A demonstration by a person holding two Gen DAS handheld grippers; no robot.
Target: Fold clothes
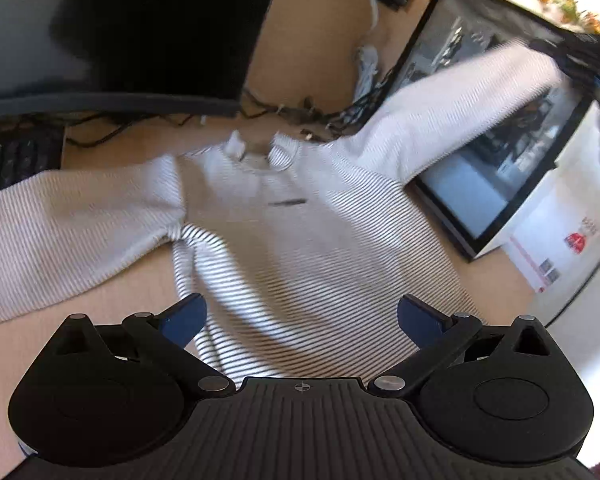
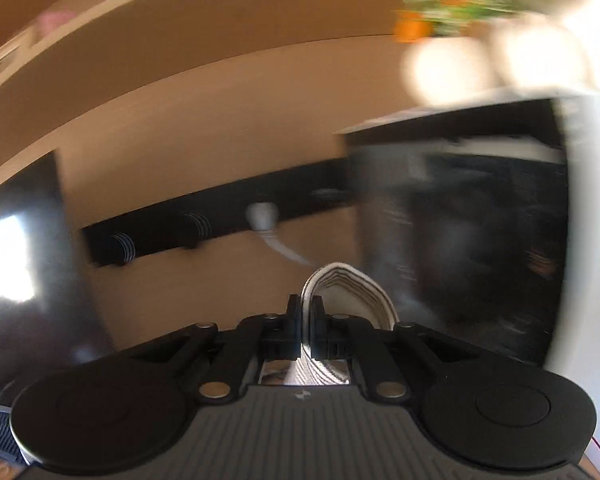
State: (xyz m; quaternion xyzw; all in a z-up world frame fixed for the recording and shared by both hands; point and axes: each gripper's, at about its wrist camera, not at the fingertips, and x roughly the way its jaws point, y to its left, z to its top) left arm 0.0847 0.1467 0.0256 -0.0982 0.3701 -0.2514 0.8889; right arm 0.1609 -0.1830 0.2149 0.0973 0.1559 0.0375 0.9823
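Home office desk: monitor (image 1: pixel 148 20), keyboard (image 1: pixel 16 152), tangled cables (image 1: pixel 292 114)

Bright daylight, heavy motion blur in both views, fisheye bending at edges.

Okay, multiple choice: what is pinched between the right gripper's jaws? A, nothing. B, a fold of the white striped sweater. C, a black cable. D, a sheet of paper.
B: in the right wrist view the right gripper has its jaws shut on a fold of the white, thinly dark-striped knit sweater.
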